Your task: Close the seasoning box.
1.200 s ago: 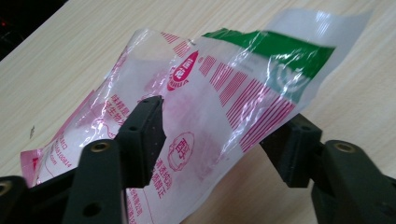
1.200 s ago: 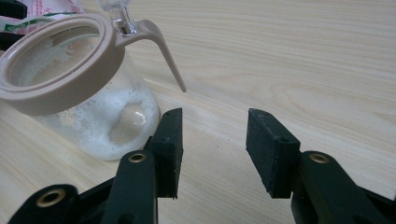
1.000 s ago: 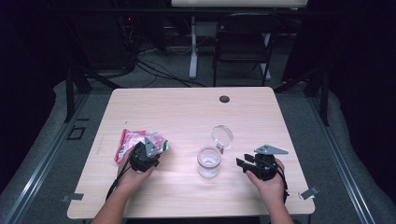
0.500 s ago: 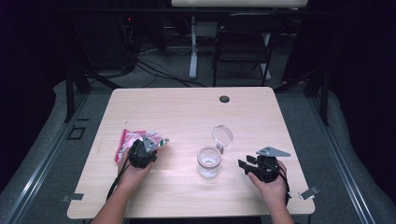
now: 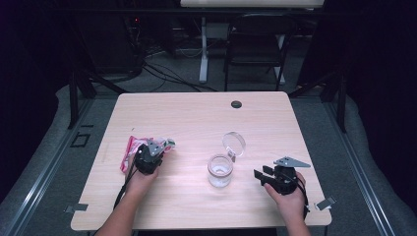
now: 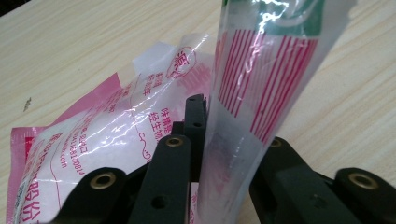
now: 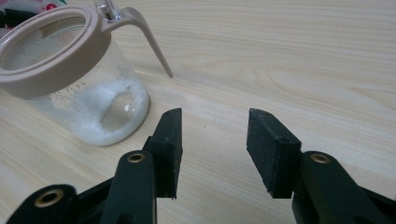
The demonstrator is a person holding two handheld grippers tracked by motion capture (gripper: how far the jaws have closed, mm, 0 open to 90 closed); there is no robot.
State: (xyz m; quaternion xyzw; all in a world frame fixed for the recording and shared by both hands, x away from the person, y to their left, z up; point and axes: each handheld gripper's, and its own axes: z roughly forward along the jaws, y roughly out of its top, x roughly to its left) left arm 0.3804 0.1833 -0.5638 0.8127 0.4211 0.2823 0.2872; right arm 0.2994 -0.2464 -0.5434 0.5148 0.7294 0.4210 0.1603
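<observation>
Your left gripper point(image 5: 147, 158) sits at the table's point(image 5: 196, 123) left on the pink packet point(image 5: 132, 148), with the open-lidded jar point(image 5: 220, 170) between it and your right gripper point(image 5: 265, 175). In the left gripper view, your jaws are clamped on the packet's clear film point(image 6: 243, 116). In the right gripper view, your jaws stand apart, holding nothing, just beside the jar point(image 7: 79, 88).

A light wooden table point(image 5: 196, 118) stands on grey carpet point(image 5: 364, 162). Behind it sit a dark chair point(image 5: 255, 54) and a white post point(image 5: 203, 49); cables point(image 5: 162, 69), probably, trail across the dim floor.
</observation>
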